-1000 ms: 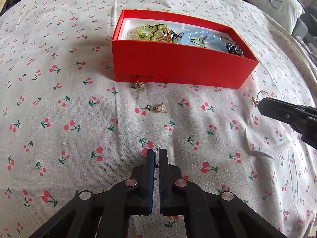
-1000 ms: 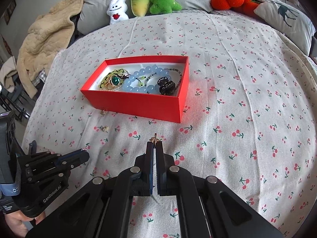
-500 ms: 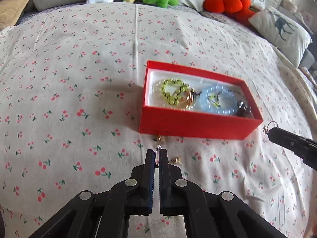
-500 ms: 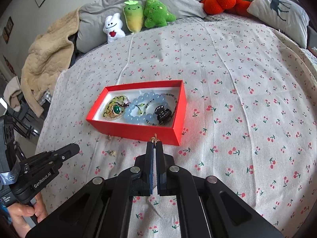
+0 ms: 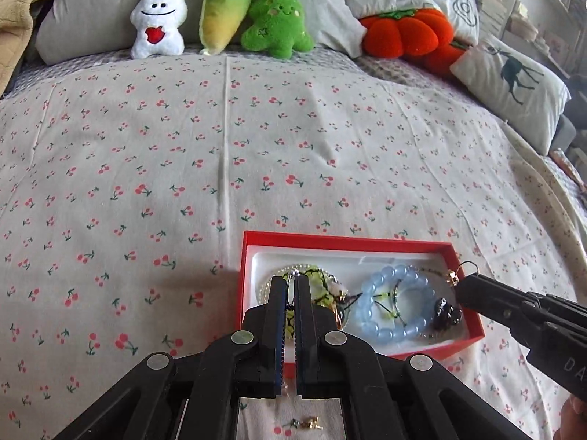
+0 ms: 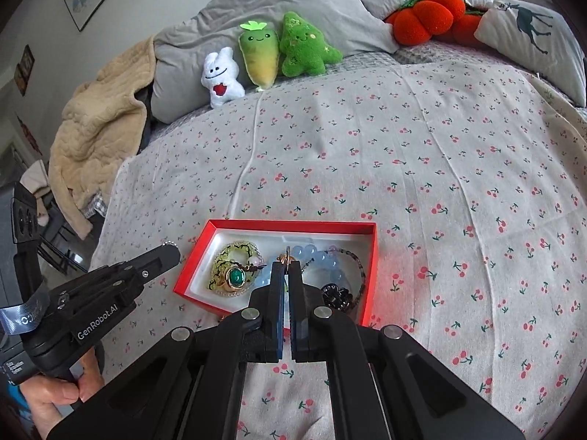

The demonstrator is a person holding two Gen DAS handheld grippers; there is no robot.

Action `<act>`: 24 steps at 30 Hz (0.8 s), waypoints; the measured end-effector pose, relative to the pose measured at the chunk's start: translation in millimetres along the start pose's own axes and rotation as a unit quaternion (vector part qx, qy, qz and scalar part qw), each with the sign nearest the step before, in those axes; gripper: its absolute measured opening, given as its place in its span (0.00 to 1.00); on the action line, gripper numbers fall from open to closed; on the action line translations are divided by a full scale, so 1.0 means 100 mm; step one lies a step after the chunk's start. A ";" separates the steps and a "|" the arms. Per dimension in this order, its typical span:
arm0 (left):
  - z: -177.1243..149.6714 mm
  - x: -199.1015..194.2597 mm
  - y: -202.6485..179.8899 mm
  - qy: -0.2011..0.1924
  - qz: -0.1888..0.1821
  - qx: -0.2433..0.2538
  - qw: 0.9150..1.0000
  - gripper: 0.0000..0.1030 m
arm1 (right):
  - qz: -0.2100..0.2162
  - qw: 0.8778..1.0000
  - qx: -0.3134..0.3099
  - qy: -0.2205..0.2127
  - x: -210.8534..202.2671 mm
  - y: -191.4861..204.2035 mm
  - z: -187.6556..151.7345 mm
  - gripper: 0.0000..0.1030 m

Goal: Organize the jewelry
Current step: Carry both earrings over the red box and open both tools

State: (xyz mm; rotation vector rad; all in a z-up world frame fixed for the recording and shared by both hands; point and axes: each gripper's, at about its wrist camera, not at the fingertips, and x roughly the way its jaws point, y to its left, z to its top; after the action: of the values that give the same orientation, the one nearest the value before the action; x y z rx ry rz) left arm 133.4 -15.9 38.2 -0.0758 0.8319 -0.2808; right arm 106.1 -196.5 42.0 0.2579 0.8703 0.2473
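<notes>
Both grippers hold small earrings over the red jewelry box on the bed.

Nearest, a loose earring [image 5: 310,422] lies on the cherry-print bedspread [image 5: 154,168] beneath the left gripper [image 5: 290,286], which pinches a small silver earring [image 5: 292,275] above the box [image 5: 341,244]. The right gripper [image 6: 287,267] clamps a gold hoop earring [image 6: 285,256] over the blue bead bracelet [image 6: 323,258]. Beyond sit plush toys [image 5: 275,18].
</notes>
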 end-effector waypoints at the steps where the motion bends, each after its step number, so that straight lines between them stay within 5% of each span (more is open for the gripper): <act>1: -0.01 0.05 0.00 -0.001 -0.001 0.003 1.000 0.00 | 0.000 1.000 -0.002 0.001 0.04 0.00 0.01 0.01; 14: -0.04 0.40 0.10 0.000 -0.006 0.001 1.000 0.02 | -0.004 1.000 -0.006 0.022 0.34 -0.08 0.00 0.01; 24: -0.04 0.08 0.07 -0.025 0.019 0.020 0.999 0.38 | -0.016 1.000 -0.010 0.020 0.35 -0.06 0.00 0.02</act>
State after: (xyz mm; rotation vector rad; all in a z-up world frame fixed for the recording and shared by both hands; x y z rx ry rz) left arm 137.1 -11.4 29.1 -0.0287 0.7777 -0.2581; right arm 128.5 -191.1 14.9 0.2199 0.9102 0.2318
